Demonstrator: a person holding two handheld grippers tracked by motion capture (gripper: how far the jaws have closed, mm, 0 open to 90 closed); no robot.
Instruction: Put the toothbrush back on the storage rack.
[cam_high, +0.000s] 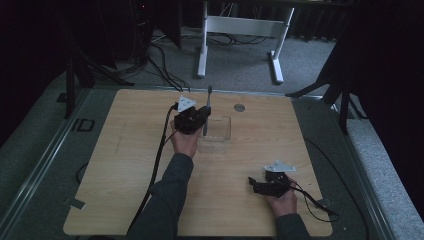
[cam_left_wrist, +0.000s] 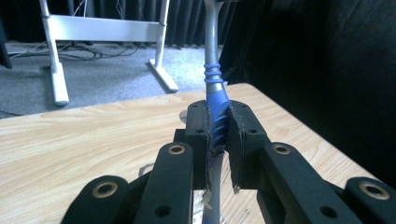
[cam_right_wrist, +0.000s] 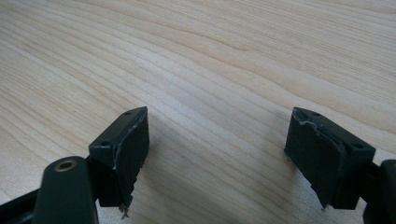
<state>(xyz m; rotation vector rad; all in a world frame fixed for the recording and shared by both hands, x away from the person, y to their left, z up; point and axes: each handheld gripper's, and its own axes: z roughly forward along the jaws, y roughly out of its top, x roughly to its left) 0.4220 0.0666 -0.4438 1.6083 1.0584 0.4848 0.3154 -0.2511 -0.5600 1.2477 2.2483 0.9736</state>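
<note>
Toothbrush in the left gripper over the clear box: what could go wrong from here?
1. The left gripper clamps the toothbrush low on its ribbed blue grip, with most of the handle standing above the pads; it could pivot or slip.
2. The clear box looks light and sits loose on the table; a nudge may shove it.
3. The right gripper rests open, far away, and isn't steadying the box.

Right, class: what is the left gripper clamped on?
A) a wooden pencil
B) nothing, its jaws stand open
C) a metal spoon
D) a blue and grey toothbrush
D: in the left gripper view the left gripper pinches the ribbed blue handle of the toothbrush, standing upright.
</note>
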